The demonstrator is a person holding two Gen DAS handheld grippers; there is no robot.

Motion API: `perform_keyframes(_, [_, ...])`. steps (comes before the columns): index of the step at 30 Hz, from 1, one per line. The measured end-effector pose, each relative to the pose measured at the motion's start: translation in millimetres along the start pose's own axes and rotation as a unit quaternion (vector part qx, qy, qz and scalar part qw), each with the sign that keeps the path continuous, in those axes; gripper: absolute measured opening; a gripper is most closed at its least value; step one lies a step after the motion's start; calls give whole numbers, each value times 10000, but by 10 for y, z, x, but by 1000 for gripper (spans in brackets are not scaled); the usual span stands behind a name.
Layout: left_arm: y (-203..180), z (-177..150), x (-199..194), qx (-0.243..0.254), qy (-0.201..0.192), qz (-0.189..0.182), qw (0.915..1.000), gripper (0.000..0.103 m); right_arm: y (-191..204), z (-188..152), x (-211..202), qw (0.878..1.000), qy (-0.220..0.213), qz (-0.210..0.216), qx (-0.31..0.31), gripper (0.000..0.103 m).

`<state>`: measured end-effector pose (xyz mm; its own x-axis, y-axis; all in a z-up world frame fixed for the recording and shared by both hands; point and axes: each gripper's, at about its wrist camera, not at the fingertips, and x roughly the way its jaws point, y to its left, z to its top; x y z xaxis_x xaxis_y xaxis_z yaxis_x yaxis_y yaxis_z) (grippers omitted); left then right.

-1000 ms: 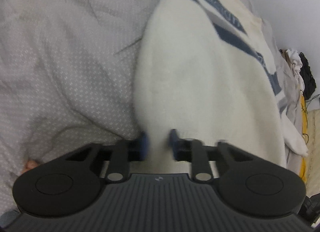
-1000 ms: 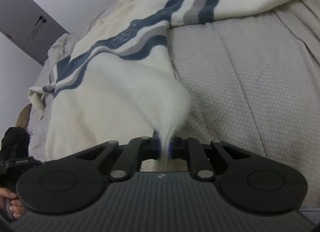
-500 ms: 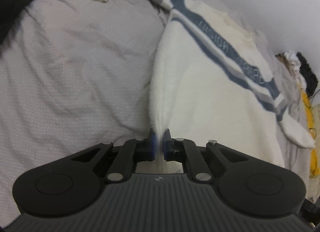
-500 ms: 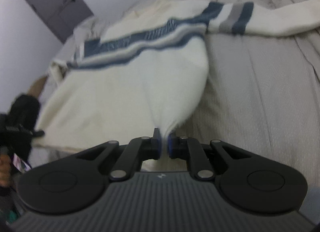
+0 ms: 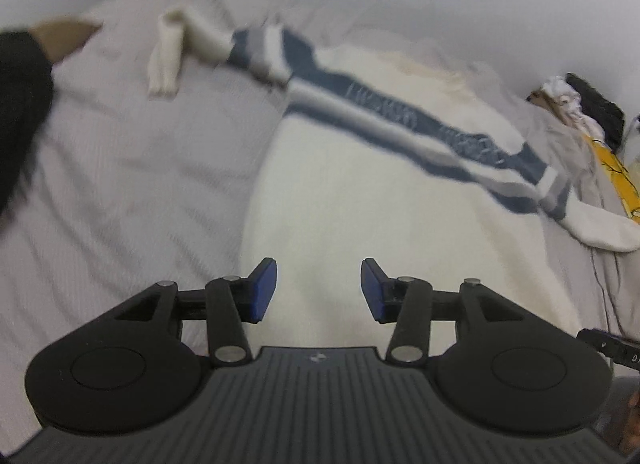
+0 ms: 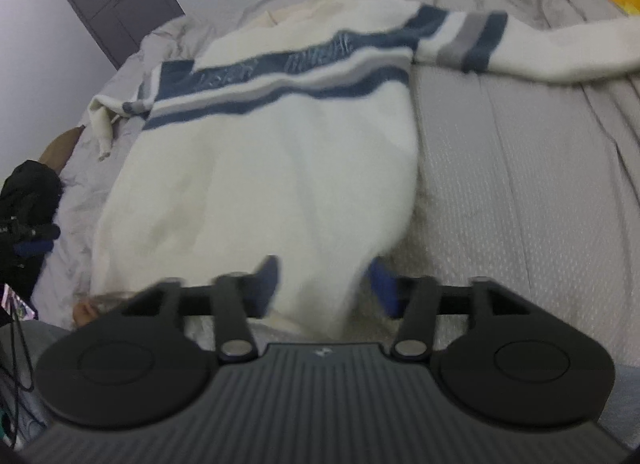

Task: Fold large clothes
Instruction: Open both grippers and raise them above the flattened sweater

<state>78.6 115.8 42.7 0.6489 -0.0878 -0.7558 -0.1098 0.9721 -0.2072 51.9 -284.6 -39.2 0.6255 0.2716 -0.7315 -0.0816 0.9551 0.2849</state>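
A: Where's the sweater (image 6: 272,168)?
B: Spread face up on the grey bedspread (image 6: 520,192), hem toward us, collar at the far end, both sleeves flung out sideways. The blue and grey stripe runs across the chest.

A: And the tongs?
B: Both are letting go. The left gripper (image 5: 318,288) has its jaws opening, and nothing I can see sits between the blue pads (image 5: 264,288); the cream knit simply lies beneath. The right gripper (image 6: 326,284) is opening too. The hem's right corner still passes between its jaws, loose, not pinched.

A: Why drop it there?
B: My guess is the body has been laid flat, so the hem was released to leave a smooth base for folding. The outstretched sleeves look like the next thing to bring in.

A: Anything in the way?
B: A dark garment (image 6: 28,200) sits off the left edge, and there's a heap of clothes (image 5: 576,104) with something yellow at the far right, near a cuff. The bedspread is rumpled at the far end.
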Motion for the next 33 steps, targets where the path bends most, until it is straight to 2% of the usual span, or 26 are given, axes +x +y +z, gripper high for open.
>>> perform_keyframes(2, [-136, 15, -81, 149, -220, -82, 9996, 53, 62, 30, -82, 9995, -224, -21, -234, 64])
perform_keyframes(7, [-524, 32, -243, 615, -728, -407, 9946, 55, 226, 146, -375, 9930, -997, -91, -621, 84])
perform_keyframes(12, [-922, 17, -361, 1076, -1234, -455, 9855, 62, 347, 258, -721, 9772, -1923, -41, -899, 88])
perform_keyframes(13, [-994, 8, -370, 1125, -1294, -489, 9840, 63, 361, 276, -771, 9746, -2043, -13, -922, 99])
perform_keyframes(14, [-1063, -4, -373, 1164, -1328, -522, 9829, 66, 374, 293, -811, 9726, -2121, -4, -956, 103])
perform_keyframes(15, [-1116, -20, -363, 1183, -1356, -559, 9821, 76, 390, 305, -845, 9703, -2198, -20, -1008, 103])
perform_keyframes(17, [-1210, -58, -331, 1143, -1400, -629, 9815, 87, 403, 315, -875, 9672, -2323, -25, -1025, 103])
perform_keyframes(20, [-1323, -126, -214, 1094, -1326, -770, 9821, 93, 354, 306, -876, 9679, -2357, 46, -869, 103])
perform_keyframes(25, [-1486, -271, -3, 1210, -1262, -729, 9819, 96, 235, 235, -734, 9765, -2045, -41, -680, 103])
perform_keyframes(29, [-1554, -298, 137, 1252, -1146, -797, 9823, 96, 130, 255, -605, 9864, -1523, -437, -437, 103])
perform_keyframes(33, [-1549, -225, 283, 1176, -1025, -806, 9845, 96, 97, 272, -602, 9849, -1299, -1072, -398, 103])
